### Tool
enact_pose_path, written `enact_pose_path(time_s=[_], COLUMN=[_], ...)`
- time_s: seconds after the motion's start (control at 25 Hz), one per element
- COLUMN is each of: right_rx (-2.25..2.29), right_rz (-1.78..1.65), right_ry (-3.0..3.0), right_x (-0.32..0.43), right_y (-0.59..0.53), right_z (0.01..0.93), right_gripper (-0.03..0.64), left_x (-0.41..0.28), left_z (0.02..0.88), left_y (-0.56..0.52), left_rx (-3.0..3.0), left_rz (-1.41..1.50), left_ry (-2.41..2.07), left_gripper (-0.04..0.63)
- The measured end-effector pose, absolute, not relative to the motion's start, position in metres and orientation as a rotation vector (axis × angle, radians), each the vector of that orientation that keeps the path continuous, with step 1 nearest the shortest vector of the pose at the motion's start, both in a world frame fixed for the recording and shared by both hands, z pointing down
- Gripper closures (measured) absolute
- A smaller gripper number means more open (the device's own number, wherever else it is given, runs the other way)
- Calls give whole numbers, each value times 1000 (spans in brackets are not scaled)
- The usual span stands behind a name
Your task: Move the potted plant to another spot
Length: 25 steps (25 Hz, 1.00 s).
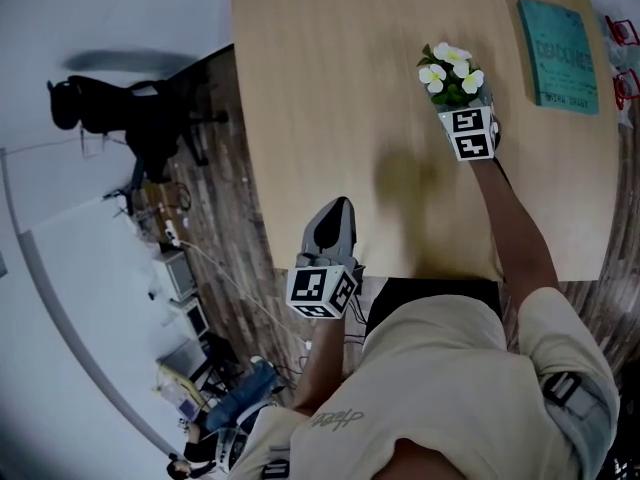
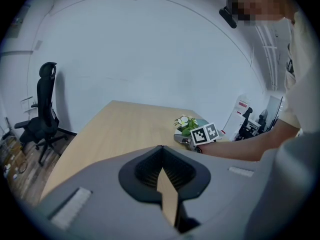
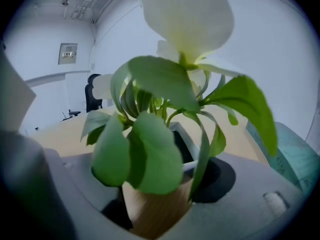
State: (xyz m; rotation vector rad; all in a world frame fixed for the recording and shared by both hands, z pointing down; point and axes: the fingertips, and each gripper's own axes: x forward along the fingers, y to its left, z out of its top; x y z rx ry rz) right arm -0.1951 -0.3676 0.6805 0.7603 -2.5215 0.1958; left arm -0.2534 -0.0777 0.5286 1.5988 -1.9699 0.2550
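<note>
The potted plant point(image 1: 452, 76), white flowers over green leaves in a small tan pot, stands on the wooden table point(image 1: 330, 88) toward its far right. My right gripper point(image 1: 462, 103) reaches to it at arm's length. In the right gripper view the pot point(image 3: 150, 209) fills the gap between the two grey jaws and meets both sides, with leaves covering most of the picture. My left gripper point(image 1: 335, 210) hangs over the table's near edge, shut and holding nothing. The left gripper view looks across the table at the plant point(image 2: 186, 124) and the right gripper's marker cube point(image 2: 205, 134).
A teal book point(image 1: 558, 56) lies at the table's far right, just past the plant. Red items point(image 1: 622, 33) sit beyond that edge. A black office chair point(image 1: 120, 108) stands on the floor to the left. Boxes and cables lie along the floor at lower left.
</note>
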Motion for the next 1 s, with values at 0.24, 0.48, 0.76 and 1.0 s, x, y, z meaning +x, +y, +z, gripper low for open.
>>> enact_pose_path(time_s=[0.24, 0.48, 0.76, 1.0], right_rx=[685, 715, 784, 896], right_rz=[232, 192, 167, 151], right_ry=[-2535, -2543, -2546, -2522], right_x=[-186, -159, -121, -83], right_y=[-357, -356, -327, -302], right_z=[679, 651, 615, 590], right_gripper=[272, 272, 272, 272], left_x=[-253, -252, -251, -246], left_z=[524, 511, 494, 488], left_y=[-72, -78, -77, -79], left_rx=[1621, 1696, 1809, 1918], left_rz=[248, 205, 173, 161], left_ry=[-1973, -1982, -1957, -1889], left_gripper=[577, 577, 577, 577])
